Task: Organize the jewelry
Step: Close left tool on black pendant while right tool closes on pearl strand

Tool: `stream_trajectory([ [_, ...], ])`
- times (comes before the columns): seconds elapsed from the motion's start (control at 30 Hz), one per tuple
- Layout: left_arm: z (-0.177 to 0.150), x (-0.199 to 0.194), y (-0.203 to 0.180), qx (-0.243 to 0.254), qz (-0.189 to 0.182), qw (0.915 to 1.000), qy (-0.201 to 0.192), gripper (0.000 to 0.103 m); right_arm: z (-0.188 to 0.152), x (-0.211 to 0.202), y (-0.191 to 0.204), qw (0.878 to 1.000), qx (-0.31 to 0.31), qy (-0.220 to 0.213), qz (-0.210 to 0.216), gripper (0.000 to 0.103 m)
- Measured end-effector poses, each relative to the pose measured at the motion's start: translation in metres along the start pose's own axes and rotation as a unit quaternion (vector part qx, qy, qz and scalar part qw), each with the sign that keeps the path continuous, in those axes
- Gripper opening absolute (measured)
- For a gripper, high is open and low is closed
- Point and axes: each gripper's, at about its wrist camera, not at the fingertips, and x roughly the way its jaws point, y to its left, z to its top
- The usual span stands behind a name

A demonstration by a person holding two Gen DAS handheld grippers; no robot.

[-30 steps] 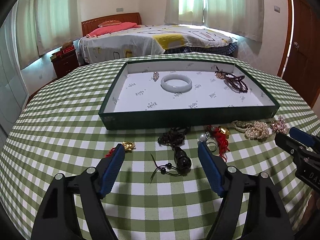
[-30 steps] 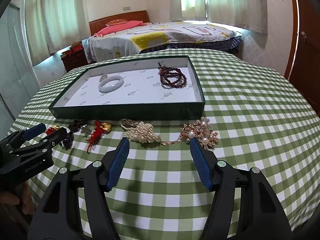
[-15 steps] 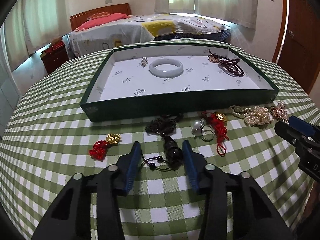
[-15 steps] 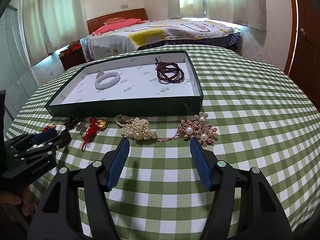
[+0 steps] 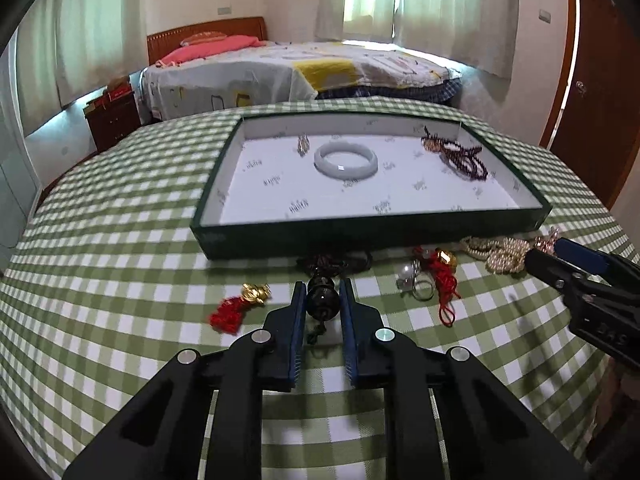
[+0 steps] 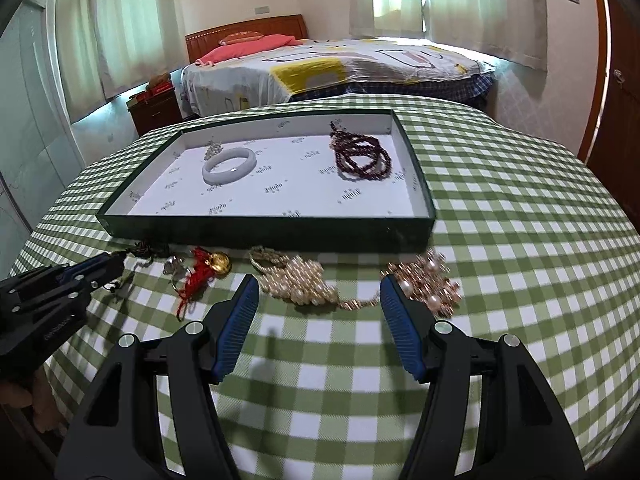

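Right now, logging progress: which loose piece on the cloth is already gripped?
The dark bead pendant, pinched between the left gripper pads; the red tassels, ring and pearls lie untouched.

tray lining print: small dark marks are repeating across the white floor of the green tray point(image 5: 400, 236), lying at the middle of the left wrist view; they are too small and blurred to be read.
left gripper body: pale embossed lettering is showing on the black side of the left gripper point(image 6: 114, 266) at the left edge of the right wrist view, but it is blurring past reading.
right gripper body: raised characters are showing on the right gripper point(image 5: 560, 264) at the right edge of the left wrist view, upside down and unreadable.
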Motion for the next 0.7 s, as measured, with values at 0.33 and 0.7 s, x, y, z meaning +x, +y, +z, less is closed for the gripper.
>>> stream_trajectory([
  [0.33,0.003,0.001,0.01,-0.011,0.001,0.9999,-0.001,0.018,0.007,0.026,0.004,0.999,-0.009,0.041,0.002,0.05],
  [0.7,0.002,0.0,0.009,-0.012,0.0,0.9999,-0.003,0.018,0.001,0.017,0.008,0.999,-0.013,0.031,0.013,0.021],
])
